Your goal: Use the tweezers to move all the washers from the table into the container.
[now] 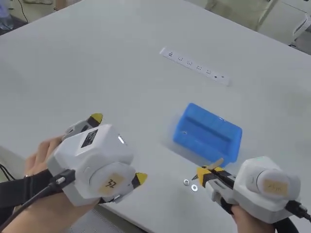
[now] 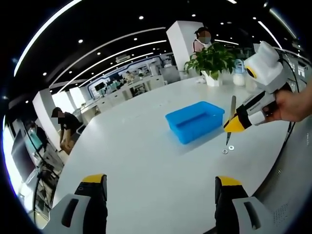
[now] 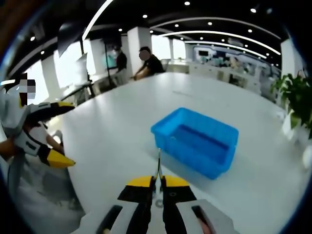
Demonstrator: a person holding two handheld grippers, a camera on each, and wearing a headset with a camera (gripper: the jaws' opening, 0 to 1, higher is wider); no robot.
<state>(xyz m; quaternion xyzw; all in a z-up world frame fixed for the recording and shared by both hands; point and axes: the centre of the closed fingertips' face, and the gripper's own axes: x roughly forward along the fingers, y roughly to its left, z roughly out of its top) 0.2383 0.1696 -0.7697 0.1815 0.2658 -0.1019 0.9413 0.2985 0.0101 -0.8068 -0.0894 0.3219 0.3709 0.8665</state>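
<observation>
The right gripper (image 3: pixel 157 181) clamps the tweezers (image 3: pixel 159 163) between its jaws, tips just by two washers (image 1: pixel 194 188), blue container (image 3: pixel 197 139) beyond. The left gripper (image 2: pixel 161 183) holds its jaws wide apart, empty.

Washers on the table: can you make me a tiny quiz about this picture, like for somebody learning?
1. Fill in: ___ washers lie on the table by the blue container.
2. Which gripper holds the tweezers? A. left B. right C. neither
3. True or false: the tweezers point down into the container.
Key: 1 two. 2 B, the right gripper; the left gripper is open and empty. 3 false, they point at the washers.
</observation>
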